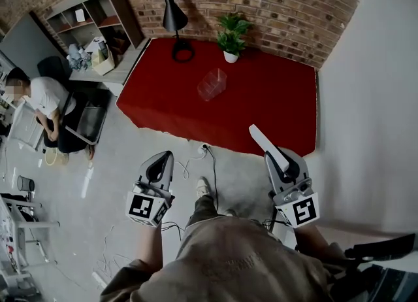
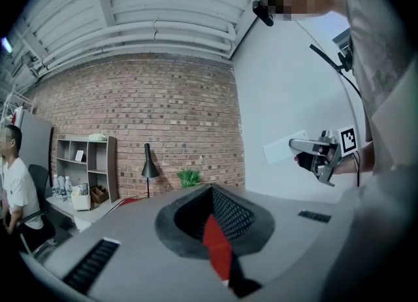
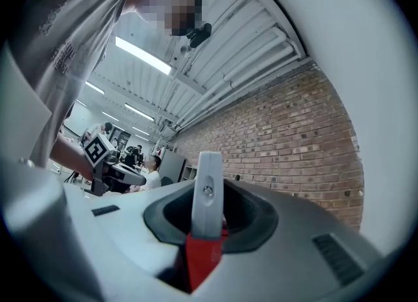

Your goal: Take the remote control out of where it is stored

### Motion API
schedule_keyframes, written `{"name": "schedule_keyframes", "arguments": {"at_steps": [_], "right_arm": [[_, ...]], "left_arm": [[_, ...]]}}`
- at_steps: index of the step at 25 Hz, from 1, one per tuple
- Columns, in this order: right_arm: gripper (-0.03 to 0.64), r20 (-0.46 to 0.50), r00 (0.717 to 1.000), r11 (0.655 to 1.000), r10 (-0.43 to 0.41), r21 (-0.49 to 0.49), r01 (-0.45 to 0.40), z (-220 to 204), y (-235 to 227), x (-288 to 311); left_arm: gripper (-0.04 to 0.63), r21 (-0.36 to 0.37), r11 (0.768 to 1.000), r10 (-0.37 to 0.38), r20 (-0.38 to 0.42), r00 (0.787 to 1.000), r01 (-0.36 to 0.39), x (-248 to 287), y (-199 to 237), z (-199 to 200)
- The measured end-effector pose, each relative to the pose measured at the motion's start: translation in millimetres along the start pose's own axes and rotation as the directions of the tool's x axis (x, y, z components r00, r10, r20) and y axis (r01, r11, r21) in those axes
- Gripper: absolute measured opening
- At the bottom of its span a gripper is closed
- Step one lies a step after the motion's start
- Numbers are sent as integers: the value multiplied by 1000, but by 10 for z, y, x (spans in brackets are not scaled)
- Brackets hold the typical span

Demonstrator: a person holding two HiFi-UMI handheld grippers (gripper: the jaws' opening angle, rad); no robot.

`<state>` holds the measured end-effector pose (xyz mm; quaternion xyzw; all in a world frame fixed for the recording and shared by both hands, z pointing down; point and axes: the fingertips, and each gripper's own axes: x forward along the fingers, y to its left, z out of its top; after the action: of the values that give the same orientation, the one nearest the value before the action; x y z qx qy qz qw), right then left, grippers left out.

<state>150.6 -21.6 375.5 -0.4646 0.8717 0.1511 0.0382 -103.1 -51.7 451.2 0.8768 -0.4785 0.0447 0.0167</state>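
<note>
Your right gripper is clamped on the white remote control. The jaws are only a little apart and pinch its lower end, so the rest sticks out toward the red table. The remote's up over the floor, just short of the table's near edge and well apart from the clear plastic box on the table. Your left gripper has its jaws together with nothing in them.

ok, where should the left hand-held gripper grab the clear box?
Likely the upper edge of one thin side wall of the clear box, coming from above: the body looks too broad for the jaws, and nothing crowds it on the red table. Whether it's lidded is unclear.
</note>
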Motion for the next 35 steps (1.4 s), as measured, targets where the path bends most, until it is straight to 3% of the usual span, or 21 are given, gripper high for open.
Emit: {"name": "schedule_keyframes", "arguments": {"at_steps": [8, 24, 35], "right_arm": [[83, 14, 1000, 1000, 21, 7, -21, 112, 96, -430], [83, 21, 998, 997, -57, 55, 56, 240, 91, -775], [83, 21, 997, 996, -80, 38, 79, 342, 218, -694]], "left_arm": [[5, 7, 999, 46, -2, 999, -46, -388, -399, 72], [5, 27, 999, -47, -12, 999, 47, -480, -749, 62], [5, 42, 996, -79, 10, 997, 78, -496, -636, 249]]}}
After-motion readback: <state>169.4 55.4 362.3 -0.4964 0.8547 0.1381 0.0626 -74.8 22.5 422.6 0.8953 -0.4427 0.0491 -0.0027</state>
